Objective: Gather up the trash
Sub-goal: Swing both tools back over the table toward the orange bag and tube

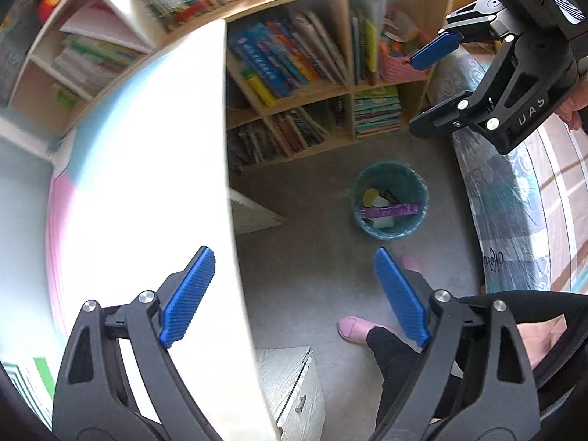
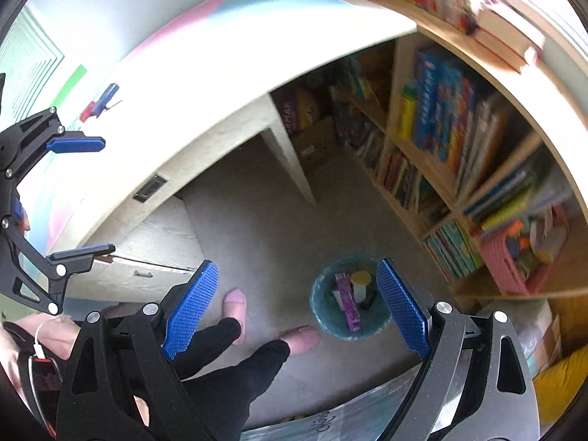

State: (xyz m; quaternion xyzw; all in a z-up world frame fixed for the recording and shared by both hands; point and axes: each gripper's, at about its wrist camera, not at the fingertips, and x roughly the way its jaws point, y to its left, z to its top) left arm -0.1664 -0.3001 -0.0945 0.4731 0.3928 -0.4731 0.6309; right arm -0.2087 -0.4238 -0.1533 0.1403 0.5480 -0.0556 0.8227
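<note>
A teal trash bin (image 1: pixel 390 200) stands on the grey floor, holding a purple box (image 1: pixel 392 210), a yellow lid and other scraps. It also shows in the right wrist view (image 2: pixel 349 297). My left gripper (image 1: pixel 294 296) is open and empty, high above the floor at the white desk's edge (image 1: pixel 231 198). My right gripper (image 2: pixel 297 308) is open and empty, above the bin and the person's feet. The right gripper shows in the left wrist view (image 1: pixel 433 84), open. The left gripper shows in the right wrist view (image 2: pixel 79 198), open.
A bookshelf (image 1: pixel 305 70) full of books stands behind the bin. The white desk carries a red and blue pen (image 2: pixel 100 102) and has drawers (image 1: pixel 294 386) below. A bed with a patterned cover (image 1: pixel 514 191) is on the right. The person's pink slippers (image 1: pixel 352 327) are on the floor.
</note>
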